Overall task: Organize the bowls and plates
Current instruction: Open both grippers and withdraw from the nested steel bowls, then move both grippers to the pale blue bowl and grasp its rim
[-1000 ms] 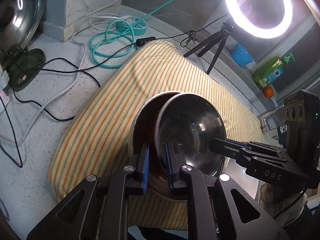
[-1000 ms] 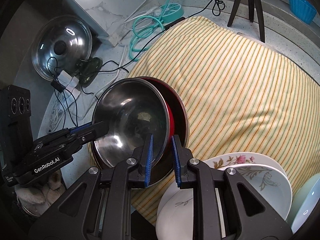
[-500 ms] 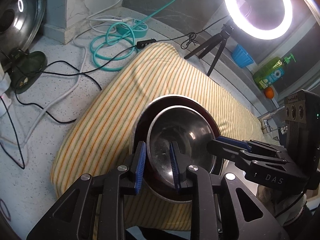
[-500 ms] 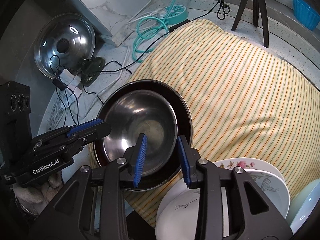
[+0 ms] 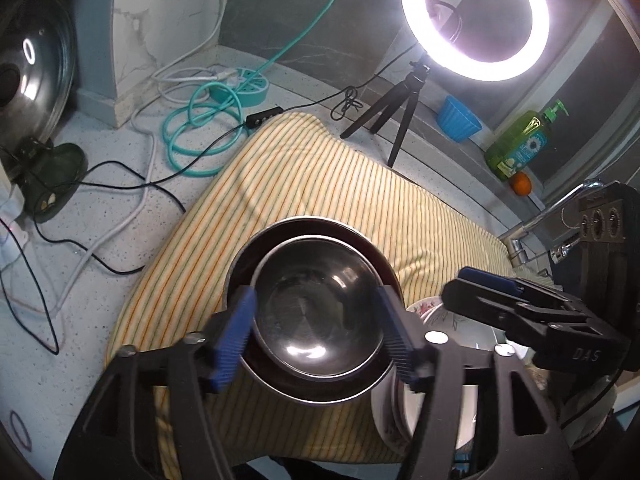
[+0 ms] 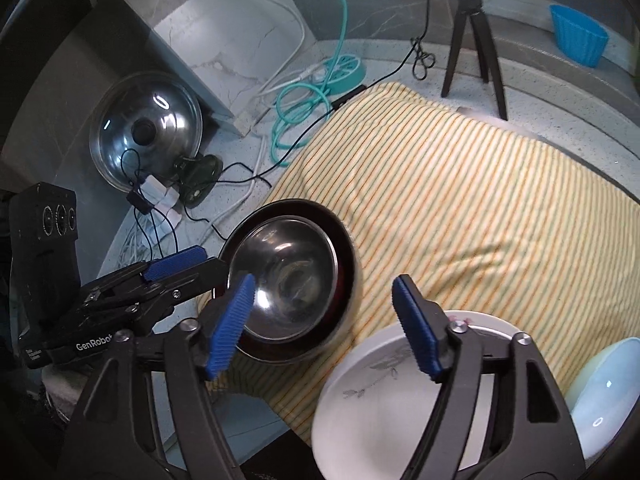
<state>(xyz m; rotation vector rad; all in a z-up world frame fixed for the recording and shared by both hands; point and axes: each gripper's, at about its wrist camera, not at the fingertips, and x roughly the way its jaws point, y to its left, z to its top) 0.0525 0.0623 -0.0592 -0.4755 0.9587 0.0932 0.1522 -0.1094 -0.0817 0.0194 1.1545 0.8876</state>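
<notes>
On the yellow striped cloth (image 5: 320,184) that covers the speckled grey bench (image 5: 120,184), a small round steel bowl (image 5: 316,312) sits mouth up inside a larger dark-lined steel bowl (image 5: 240,256). Round, it has no long axis. The left gripper (image 5: 316,336) and the right gripper (image 6: 324,324) are both opening; neither pad presses on a bowl. White flowered ceramic plates (image 6: 384,412) lie stacked just beside the bowls. A lit ring lamp (image 5: 474,20) on a black tripod stands behind.
</notes>
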